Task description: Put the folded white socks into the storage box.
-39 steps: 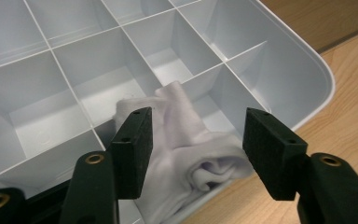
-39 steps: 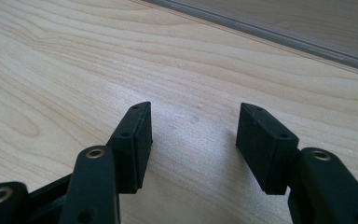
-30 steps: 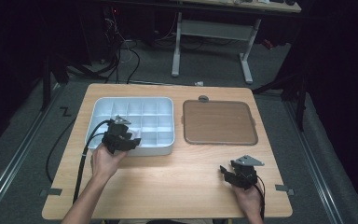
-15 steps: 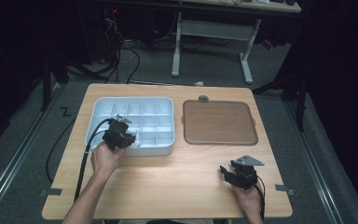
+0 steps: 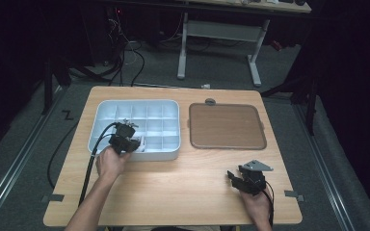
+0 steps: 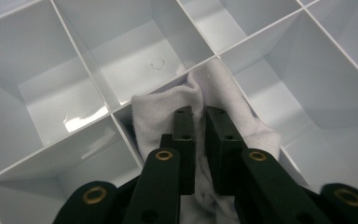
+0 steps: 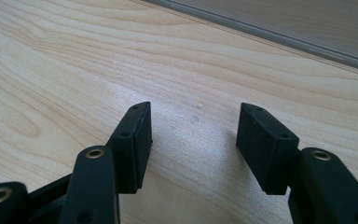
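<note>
A white compartment tray (image 5: 139, 105) lies on the left half of the wooden table. In one of its front-row cells (image 6: 98, 79) sits a crumpled white cloth (image 6: 205, 84). My left gripper (image 5: 135, 143) reaches down into that cell. Its jaws have just been closing and now pinch a fold of the cloth (image 5: 142, 142) between the pads, as the left gripper view (image 6: 199, 112) shows. My right gripper (image 5: 232, 177) rests low over the bare wood near the front right. It (image 7: 193, 116) stands open with nothing between its fingers.
A brown flat mat with a raised rim (image 5: 226, 126) lies to the right of the tray. A small grey knob (image 5: 210, 101) sits behind it. A black cable (image 5: 89, 168) trails from the left gripper off the table's front. Bare wood (image 5: 173, 183) spans the front.
My left gripper has sunk slightly into the tray's front row. The right hand and its gripper have kept still.
</note>
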The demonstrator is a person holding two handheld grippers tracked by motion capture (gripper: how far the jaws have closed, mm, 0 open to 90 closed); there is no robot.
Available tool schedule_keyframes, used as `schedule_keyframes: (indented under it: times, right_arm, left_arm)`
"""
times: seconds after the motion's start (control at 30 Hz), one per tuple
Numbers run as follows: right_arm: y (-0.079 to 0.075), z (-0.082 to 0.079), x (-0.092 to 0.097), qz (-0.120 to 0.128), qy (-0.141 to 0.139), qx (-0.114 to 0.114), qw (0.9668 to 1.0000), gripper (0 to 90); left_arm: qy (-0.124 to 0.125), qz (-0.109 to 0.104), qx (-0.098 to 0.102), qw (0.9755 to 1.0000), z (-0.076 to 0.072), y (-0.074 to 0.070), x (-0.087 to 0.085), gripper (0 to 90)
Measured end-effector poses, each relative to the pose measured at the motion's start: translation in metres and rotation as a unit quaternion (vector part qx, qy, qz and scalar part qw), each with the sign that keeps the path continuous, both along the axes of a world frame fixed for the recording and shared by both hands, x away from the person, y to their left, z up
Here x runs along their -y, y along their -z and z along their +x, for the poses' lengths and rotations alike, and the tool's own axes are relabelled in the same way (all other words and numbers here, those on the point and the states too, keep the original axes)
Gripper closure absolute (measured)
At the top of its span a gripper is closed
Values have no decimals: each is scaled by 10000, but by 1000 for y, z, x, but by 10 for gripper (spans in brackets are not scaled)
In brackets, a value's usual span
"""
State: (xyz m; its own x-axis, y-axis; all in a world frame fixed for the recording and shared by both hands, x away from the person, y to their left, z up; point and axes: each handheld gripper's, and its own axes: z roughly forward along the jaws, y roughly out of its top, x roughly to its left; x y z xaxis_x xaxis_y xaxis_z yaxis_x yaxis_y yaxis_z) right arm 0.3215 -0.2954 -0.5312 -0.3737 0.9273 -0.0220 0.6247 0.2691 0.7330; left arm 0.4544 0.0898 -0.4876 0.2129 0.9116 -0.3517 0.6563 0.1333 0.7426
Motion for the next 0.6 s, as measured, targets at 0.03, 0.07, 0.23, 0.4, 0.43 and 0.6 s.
schedule_keyframes:
  times: [0.03, 0.07, 0.23, 0.4, 0.43, 0.6]
  right_arm:
    - [0, 0, 0, 0, 1, -1, 10000, 458]
    - [0, 0, 0, -6, -9, 6, 10000, 459]
    - [0, 0, 0, -7, -8, 6, 10000, 458]
    - [0, 0, 0, -9, -7, 7, 10000, 457]
    - [0, 0, 0, -2, 3, 2, 10000, 457]
    - [0, 0, 0, -3, 3, 2, 10000, 457]
  left_arm:
    - [-5, 14, -24, 10000, 1, 1, 0, 835]
    - [0, 30, -52, 10000, 2, 2, 0, 841]
    - [-47, -33, -202, 9998, 6, 5, 0, 849]
    - [-101, -134, -342, 9993, 8, 4, 0, 846]
    - [-105, -171, -374, 9991, 8, 4, -1, 843]
    - [-111, -198, -453, 9987, 9, 4, -2, 838]
